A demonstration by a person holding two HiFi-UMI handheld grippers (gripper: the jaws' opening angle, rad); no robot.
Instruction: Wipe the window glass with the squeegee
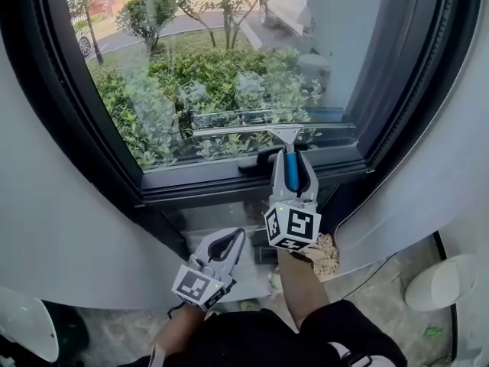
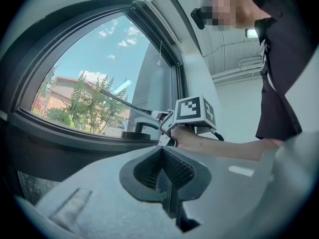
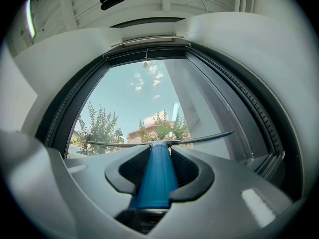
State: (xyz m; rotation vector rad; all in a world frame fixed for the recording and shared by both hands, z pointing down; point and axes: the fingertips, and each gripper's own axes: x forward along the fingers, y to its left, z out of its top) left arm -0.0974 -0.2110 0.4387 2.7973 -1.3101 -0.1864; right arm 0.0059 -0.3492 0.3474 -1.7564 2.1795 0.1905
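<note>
Fingers (image 3: 130,169) of the right gripper (image 1: 293,164) are clamped on both sides of the squeegee's blue handle (image 3: 156,176), nearly together with only the handle between them. Left gripper (image 1: 229,241) has its jaws together on nothing; its pads meet at the centre in the left gripper view (image 2: 167,179).

Counts:
- two grippers, each with one marker cube (image 1: 293,228)
- one squeegee (image 1: 246,128)
- one window pane (image 1: 214,60) in a dark frame (image 1: 229,180)
- one black window handle (image 1: 257,159) on the bottom rail

Squeegee look: round blue grip, silver metal neck widening into a long, thin crossbar blade, T-shaped. Blade runs roughly level across the lower part of the pane, just above the bottom rail and the window handle. It sits at the glass; actual contact can't be confirmed.

Left gripper hangs low, below the sill and left of the right one, well apart from the glass. Green shrubs (image 1: 153,105) and a parked car (image 1: 284,4) show outside.
</note>
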